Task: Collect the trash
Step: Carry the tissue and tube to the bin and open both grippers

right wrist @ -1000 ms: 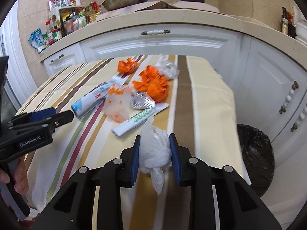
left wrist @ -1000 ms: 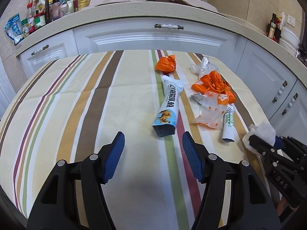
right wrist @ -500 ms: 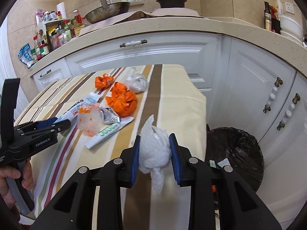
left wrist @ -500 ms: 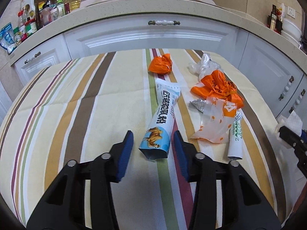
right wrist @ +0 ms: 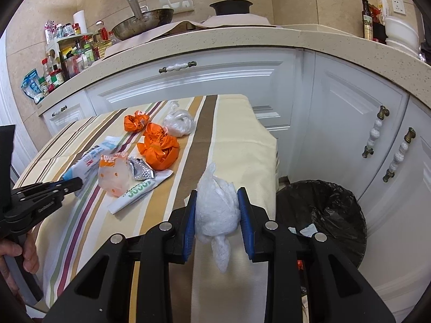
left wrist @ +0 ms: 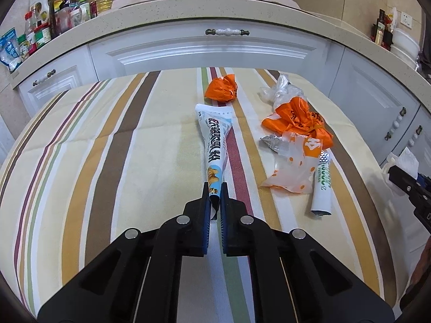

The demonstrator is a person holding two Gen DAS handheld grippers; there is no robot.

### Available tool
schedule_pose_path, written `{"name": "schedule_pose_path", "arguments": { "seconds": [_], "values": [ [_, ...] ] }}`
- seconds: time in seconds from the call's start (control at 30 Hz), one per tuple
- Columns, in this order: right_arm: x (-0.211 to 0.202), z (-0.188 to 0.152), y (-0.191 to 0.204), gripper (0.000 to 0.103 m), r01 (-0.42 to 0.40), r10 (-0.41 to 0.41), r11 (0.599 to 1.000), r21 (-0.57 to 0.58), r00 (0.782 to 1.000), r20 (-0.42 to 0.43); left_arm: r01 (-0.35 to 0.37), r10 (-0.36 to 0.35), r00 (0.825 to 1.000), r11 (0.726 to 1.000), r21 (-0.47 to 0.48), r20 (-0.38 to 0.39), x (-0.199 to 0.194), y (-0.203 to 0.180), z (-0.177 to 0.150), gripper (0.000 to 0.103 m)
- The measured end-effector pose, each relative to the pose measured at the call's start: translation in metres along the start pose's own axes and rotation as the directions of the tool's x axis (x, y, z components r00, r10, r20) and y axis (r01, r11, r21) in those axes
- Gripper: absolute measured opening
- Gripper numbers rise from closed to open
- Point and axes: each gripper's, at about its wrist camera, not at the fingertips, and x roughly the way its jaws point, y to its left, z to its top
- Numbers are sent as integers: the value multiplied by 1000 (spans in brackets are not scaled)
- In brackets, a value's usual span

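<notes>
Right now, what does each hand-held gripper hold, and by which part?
The left hand-held gripper pinches the blue wrapper by its near end. The right squeezes the white plastic wad across its middle.

Right gripper [right wrist: 217, 210] clamps white plastic wad [right wrist: 216, 212] beside black-lined bin [right wrist: 323, 215].

- Left gripper [left wrist: 215, 192]: matte black plastic frame, two angular arms with triangular cut-outs, blue ribbed pads on the inner faces.
- Round silver screw heads at the pivots, four across the frame.
- Right gripper [right wrist: 217, 210]: same black build, same blue pads, same silver screws.
- Small pale lettering along the side of the left gripper's body, seen from the right wrist.
- Hand [right wrist: 16, 255] bare, no sleeve in view.
</notes>
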Motion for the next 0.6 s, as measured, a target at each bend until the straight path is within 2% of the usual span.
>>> {"name": "schedule_pose_path", "arguments": {
  "seconds": [0.13, 0.33, 0.6],
  "values": [
    [-5, -1, -7, 30, 12, -12, 1000, 11, 1000, 14, 5, -5, 1000, 1000, 4, 27, -17, -4, -2, 6],
    [-16, -3, -26, 30, 52, -53, 998, 36, 998, 40, 60, -64, 996, 997, 49, 67, -45, -28, 0, 6],
    [-34, -9, -75, 30, 128, -135, 987, 99, 988, 74, 186, -198, 978, 971, 152, 67, -55, -99, 4, 6]
  ]
}}
